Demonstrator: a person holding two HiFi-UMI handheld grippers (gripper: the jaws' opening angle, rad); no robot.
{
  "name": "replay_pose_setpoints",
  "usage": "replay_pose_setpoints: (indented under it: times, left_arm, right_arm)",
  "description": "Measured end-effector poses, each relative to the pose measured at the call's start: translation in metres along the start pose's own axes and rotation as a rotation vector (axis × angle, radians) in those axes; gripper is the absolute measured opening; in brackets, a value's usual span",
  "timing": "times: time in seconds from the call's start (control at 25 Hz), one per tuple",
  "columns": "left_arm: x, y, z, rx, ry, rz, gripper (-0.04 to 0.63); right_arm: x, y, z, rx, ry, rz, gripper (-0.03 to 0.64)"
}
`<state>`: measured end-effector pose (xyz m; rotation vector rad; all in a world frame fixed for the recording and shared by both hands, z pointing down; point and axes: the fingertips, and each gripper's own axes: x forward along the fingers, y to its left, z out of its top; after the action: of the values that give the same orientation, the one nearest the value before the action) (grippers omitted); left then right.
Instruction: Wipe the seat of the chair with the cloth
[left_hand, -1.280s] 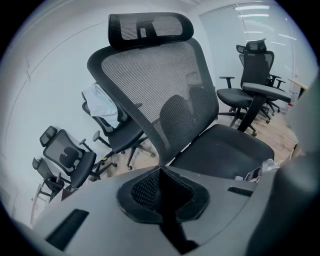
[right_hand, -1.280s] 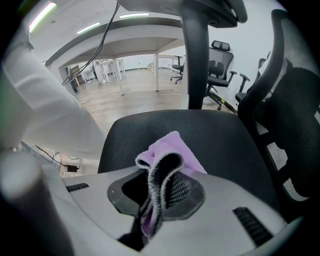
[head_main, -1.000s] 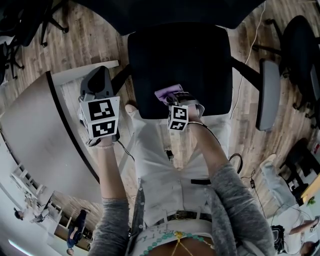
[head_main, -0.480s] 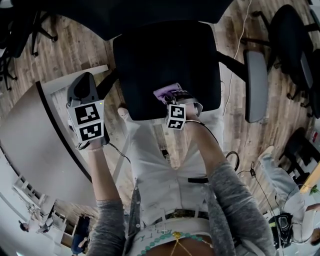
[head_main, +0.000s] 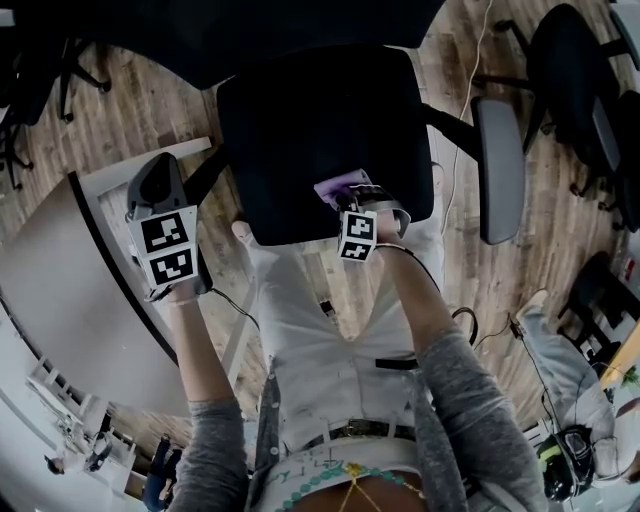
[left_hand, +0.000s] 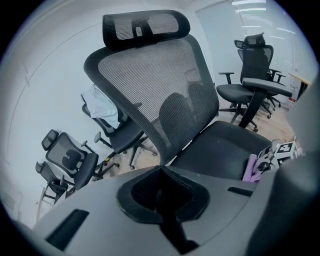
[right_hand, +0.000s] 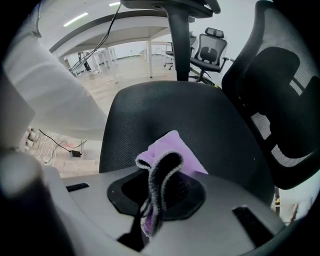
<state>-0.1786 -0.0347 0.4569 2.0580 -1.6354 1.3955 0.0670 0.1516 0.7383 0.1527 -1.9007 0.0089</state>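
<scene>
Left gripper (head_main: 158, 175) farther left; cloth (head_main: 343, 186) between right gripper's (head_main: 352, 197) fingers (right_hand: 187, 195), on seat (head_main: 300, 120).

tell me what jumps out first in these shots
The black chair seat fills the middle of the head view. At its near edge, the right gripper is shut on a purple cloth, the one spot of colour. The left gripper is shut on nothing and held off to the seat's left.

Two grippers (head_main: 152, 180) (head_main: 350, 200), one purple cloth (head_main: 340, 185), at least four office chairs (left_hand: 155, 95) (left_hand: 122, 137) (left_hand: 70, 157) (left_hand: 250, 70)
</scene>
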Motion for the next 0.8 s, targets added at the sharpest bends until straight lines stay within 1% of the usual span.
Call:
replay_pose_setpoints:
  times: [0.32, 0.8]
  left_arm:
    - [0.001, 0.001, -0.003, 0.016, 0.010, 0.011, 0.000]
    - [0.003, -0.002, -0.003, 0.024, 0.016, 0.014, 0.000]
  right_arm:
    - [-0.003, -0.001, -0.014, 0.018, 0.031, -0.013, 0.052]
    - [-0.016, -0.007, -0.050, 0.057, 0.078, -0.032, 0.052]
